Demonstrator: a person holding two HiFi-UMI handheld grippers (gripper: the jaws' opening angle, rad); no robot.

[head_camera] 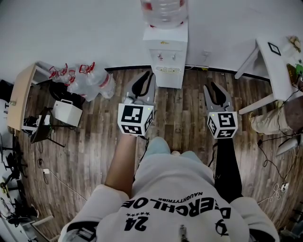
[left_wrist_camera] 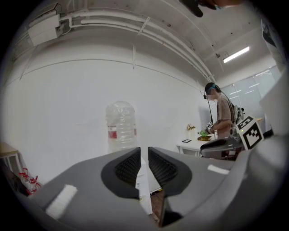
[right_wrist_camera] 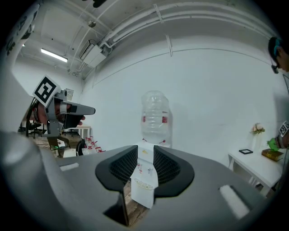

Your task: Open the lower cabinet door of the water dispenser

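Room: wood-plank floor (head_camera: 94,151) and a plain white wall (head_camera: 71,28) on the far side. A pale desk (head_camera: 21,94) stands at the left and a white tabletop (head_camera: 274,61) at the right.

The water dispenser (head_camera: 165,52) stands against the far wall near centre, white, with a clear bottle (head_camera: 163,12) on top. A cluster of empty jugs (head_camera: 87,78) lies on the floor to its left, and a small white box (head_camera: 66,112) sits nearer.

Both grippers are held level toward the dispenser, well apart from it. The left gripper (head_camera: 146,78) is closed, only a thin slit between its pads and nothing in them. The right gripper (head_camera: 211,90) has its jaws apart and is empty.

Head view: it looks steeply down on the dispenser, showing the taps and drip grille but hardly any lower front.

Right gripper view: the dispenser is framed in the jaw gap. The lower cabinet door (right_wrist_camera: 143,196) shows as a plain white panel under the grille, and it appears shut.

Left gripper view only: ceiling pipes (left_wrist_camera: 135,27), a strip light (left_wrist_camera: 235,54), and a second person (left_wrist_camera: 221,115) standing at the tabletop on the right.
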